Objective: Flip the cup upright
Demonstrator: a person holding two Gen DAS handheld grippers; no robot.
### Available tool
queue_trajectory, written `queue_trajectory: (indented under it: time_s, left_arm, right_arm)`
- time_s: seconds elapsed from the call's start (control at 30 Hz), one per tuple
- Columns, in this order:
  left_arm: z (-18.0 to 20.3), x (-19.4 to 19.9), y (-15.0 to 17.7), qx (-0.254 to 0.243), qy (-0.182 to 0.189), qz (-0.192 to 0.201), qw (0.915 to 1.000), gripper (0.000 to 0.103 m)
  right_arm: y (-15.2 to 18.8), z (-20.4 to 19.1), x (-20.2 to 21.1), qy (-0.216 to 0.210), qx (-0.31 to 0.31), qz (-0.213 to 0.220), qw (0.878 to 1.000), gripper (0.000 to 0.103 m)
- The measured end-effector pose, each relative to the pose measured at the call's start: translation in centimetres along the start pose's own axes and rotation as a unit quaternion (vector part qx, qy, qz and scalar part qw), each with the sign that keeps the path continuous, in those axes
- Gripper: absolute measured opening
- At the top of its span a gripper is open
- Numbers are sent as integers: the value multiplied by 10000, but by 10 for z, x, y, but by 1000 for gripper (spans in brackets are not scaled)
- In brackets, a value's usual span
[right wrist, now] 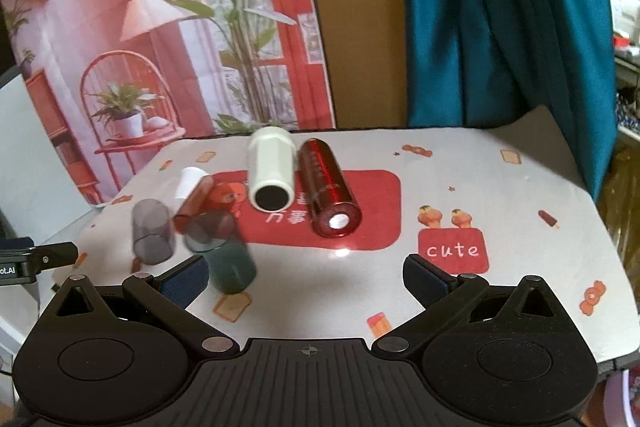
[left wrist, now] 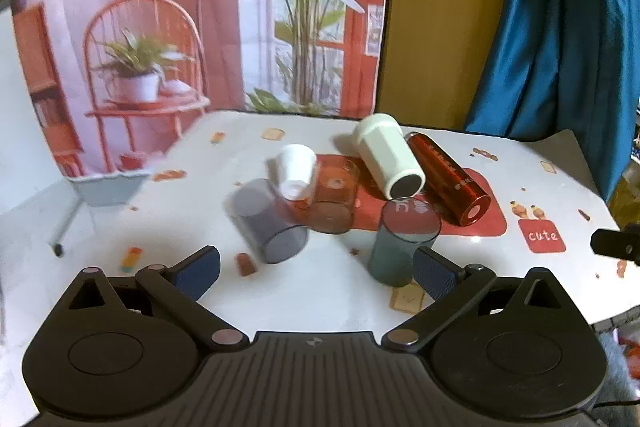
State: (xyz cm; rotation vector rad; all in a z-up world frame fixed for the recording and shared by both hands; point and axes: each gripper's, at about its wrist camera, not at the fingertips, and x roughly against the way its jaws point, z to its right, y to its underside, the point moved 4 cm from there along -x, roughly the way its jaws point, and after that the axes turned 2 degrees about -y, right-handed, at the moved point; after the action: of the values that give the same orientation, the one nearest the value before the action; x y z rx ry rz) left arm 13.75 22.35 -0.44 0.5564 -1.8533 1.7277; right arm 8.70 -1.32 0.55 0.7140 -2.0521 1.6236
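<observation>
Above the table [left wrist: 320,299], both grippers' jaws gape wide, holding nothing.

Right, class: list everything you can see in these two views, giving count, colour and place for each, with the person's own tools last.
Green cup: one, dark green, nearest, beside the left tongs' finger.
Grey cup: one, smoky grey, on its side, left.
Amber cup: one, amber, centre.
Small white cup: one, white, tilted, behind the amber cup.
White bottle: one, white, lying on the red patch.
Red bottle: one, red, lying beside the white bottle.
Table: one, white, patterned.
Curtain: one, teal, behind.
Backdrop: one, pink, behind.
Left tongs: open.
Right tongs: open.
</observation>
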Motion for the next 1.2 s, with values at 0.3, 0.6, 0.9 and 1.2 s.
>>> queue_trajectory:
  time_s: [0.3, 0.6, 0.9, 1.2]
  left_arm:
    - [-3, 39, 34, 15, -247, -178, 9995, 103]
    - [5, 47, 50, 22, -456, -123, 9989, 103]
    - [10, 56, 50, 12, -551, 10, 9985, 103]
    - [11, 56, 50, 1, -549, 47, 9985, 103]
  right_arm:
    - [25, -31, 33, 55, 269, 104, 9996, 103]
    - [43, -25, 38, 274, 259, 321, 9988, 103]
    - [50, -25, 29, 232, 208, 155, 9994, 103]
    - [48, -22, 28, 245, 159, 178, 9994, 103]
